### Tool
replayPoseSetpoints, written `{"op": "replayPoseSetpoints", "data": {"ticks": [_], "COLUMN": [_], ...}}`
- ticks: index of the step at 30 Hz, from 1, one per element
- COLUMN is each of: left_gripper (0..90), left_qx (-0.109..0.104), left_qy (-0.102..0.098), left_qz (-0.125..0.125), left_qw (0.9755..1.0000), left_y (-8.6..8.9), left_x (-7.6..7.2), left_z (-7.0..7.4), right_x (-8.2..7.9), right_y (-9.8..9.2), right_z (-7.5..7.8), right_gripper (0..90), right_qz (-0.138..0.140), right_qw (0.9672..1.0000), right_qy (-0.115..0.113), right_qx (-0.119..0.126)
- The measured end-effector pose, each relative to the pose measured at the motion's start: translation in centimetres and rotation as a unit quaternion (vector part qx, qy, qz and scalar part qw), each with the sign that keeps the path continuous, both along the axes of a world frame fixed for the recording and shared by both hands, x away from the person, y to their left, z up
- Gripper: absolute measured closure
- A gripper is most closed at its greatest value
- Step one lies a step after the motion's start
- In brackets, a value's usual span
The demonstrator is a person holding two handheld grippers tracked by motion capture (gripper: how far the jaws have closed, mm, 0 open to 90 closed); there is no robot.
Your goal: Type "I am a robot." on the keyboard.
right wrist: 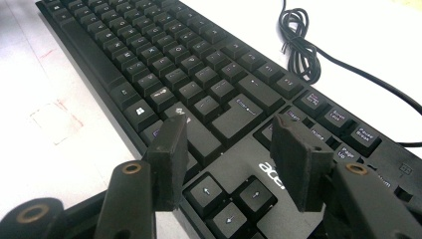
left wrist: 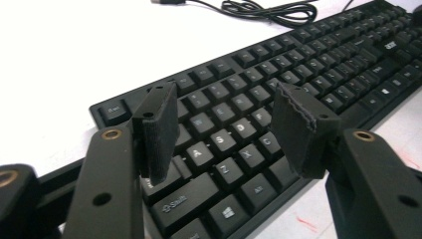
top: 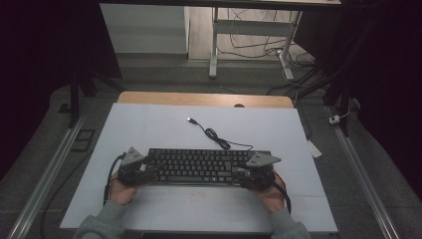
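A black keyboard (top: 199, 167) lies flat on the white tabletop (top: 149, 129), its long side toward the person. Its coiled cable (top: 216, 135) runs back to a loose USB plug (top: 190, 120). My left gripper (top: 148, 171) hovers over the keyboard's left end. In the left gripper view its jaws stand open (left wrist: 226, 107) above the letter keys (left wrist: 224, 142), touching nothing. My right gripper (top: 242, 174) sits over the right end. In the right gripper view it is open (right wrist: 230, 132) above the arrow keys (right wrist: 231, 196) and the keyboard (right wrist: 164, 64).
The coiled cable (right wrist: 298, 45) lies just behind the keyboard's right half. A strip of wooden table edge (top: 204, 98) shows beyond the white top. Farther back stand desk legs (top: 214, 50) with loose cables on the floor. A faint red mark (right wrist: 54, 119) is on the tabletop.
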State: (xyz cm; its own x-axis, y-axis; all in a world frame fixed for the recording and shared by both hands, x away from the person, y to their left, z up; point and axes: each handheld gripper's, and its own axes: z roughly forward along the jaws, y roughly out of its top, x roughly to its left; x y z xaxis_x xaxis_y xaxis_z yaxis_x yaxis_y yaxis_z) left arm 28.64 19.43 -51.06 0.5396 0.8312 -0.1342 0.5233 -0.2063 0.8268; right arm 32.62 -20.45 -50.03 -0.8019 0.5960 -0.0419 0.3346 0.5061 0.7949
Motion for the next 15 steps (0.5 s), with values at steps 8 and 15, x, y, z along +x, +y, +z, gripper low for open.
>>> {"op": "replayPoseSetpoints", "data": {"ticks": [8,15], "left_gripper": [43.9,44.1], "left_qx": [0.006,0.019], "left_qy": [0.001,0.002], "left_qz": [-0.027,-0.057], "left_qw": [0.9996,0.9982], "left_y": [-1.3,-2.9], "left_x": [-0.3,-0.7], "left_z": [0.4,0.5], "right_x": [0.0,0.0], "right_y": [0.0,-0.1], "right_z": [0.0,0.0], "right_gripper": [49.0,48.9], "right_qz": [-0.002,-0.004], "right_qw": [1.0,1.0], "right_qy": [-0.001,-0.002], "right_qx": [0.001,0.0]}}
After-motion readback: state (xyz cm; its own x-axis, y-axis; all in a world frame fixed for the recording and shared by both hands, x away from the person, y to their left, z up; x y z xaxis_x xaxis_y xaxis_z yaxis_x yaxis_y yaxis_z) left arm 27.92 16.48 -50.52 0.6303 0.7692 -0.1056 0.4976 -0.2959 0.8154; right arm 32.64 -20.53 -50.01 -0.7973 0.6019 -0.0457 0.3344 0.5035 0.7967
